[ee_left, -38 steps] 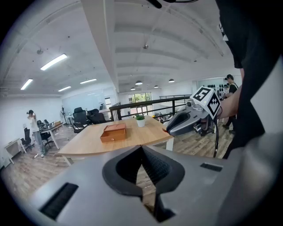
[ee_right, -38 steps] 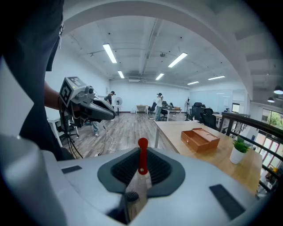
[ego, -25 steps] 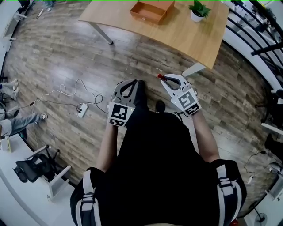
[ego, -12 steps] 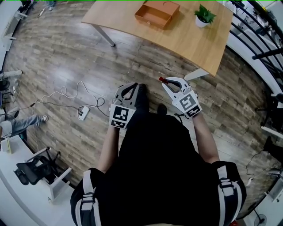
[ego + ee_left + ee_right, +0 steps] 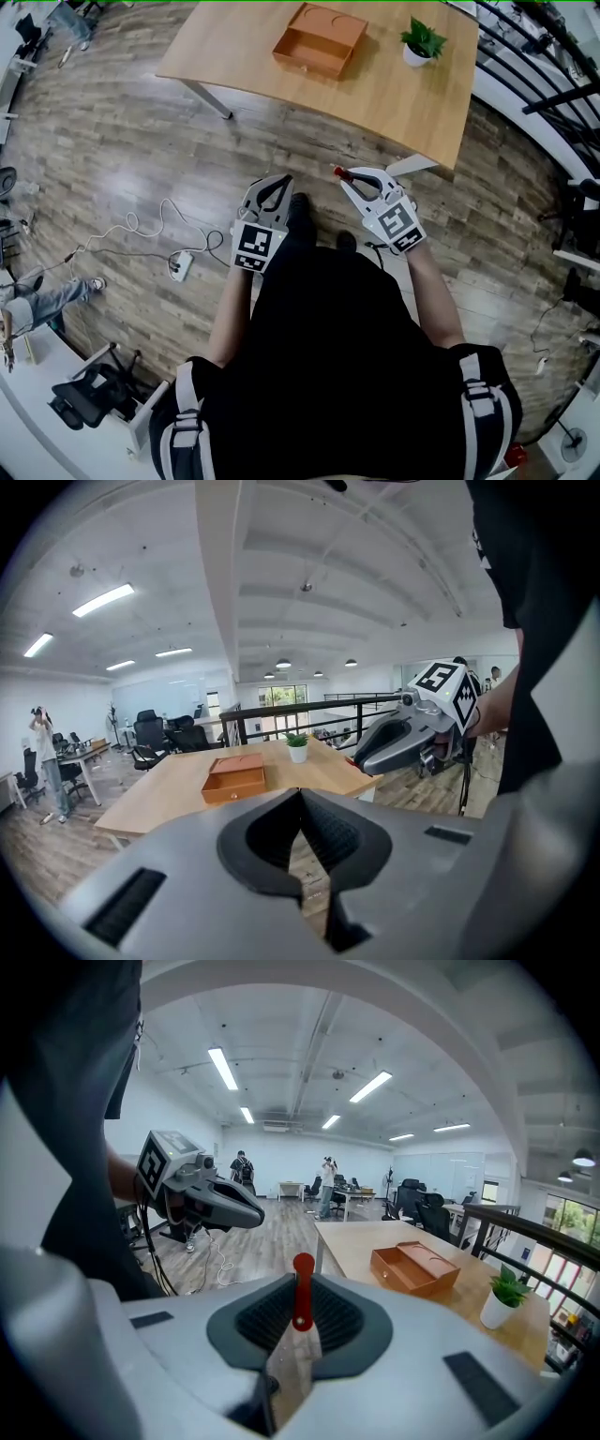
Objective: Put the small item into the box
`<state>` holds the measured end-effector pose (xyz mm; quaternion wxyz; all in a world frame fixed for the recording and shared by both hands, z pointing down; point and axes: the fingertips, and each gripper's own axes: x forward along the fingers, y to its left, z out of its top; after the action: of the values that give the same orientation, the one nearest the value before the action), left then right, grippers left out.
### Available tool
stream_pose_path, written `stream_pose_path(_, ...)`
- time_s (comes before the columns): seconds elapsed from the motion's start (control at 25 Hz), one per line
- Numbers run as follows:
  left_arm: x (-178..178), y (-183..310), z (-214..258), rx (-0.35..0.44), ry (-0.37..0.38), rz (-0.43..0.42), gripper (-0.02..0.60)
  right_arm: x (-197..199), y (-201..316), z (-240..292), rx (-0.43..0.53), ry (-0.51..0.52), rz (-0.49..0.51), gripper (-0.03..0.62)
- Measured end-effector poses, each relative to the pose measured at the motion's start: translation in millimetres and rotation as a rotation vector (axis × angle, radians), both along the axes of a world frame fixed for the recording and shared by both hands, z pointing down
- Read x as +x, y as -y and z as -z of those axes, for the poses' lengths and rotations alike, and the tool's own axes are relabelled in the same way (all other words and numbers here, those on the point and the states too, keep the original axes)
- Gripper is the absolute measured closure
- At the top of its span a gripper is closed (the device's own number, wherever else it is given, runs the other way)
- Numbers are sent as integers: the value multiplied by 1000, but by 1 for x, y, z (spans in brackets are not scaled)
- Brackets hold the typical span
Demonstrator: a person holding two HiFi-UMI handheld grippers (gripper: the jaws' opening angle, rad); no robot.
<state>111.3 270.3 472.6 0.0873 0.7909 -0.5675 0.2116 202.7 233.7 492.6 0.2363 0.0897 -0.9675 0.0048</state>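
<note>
Now, in the head view, the wooden table (image 5: 281,70) is sitting lower in the picture than a second ago, and the orange box (image 5: 319,42) on it is showing more fully. The white power strip (image 5: 181,266) on the floor is lying further toward 6 o'clock. Both forearms are reaching forward side by side. The left gripper (image 5: 281,180) and right gripper (image 5: 343,174) are pointing toward 12 o'clock and slightly down, well short of the table. The box is lying at 12 o'clock from them, with a potted plant (image 5: 422,42) at 1 o'clock.

Through the left gripper view, its jaws are resting together with nothing between them. The box is sitting on the table past the tips at 11 o'clock, and the right gripper is hanging at 2 o'clock.

Through the right gripper view, the jaws are pinching a small red item (image 5: 301,1295). It is standing upright between the pads, its round head poking above the tips. The box is lying well apart at 2 o'clock, open side up.
</note>
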Motion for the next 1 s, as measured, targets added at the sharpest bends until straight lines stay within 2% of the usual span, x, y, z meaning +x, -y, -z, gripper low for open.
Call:
stream_pose_path(0.44, -48, 45, 4, 18, -5, -99, 560, -44, 31, 1, 12, -20, -84, 528)
stream_pose_path(1.0, -91, 60, -1, 27, -19, -167, 560, -94, 36, -3, 40, -54, -121, 528)
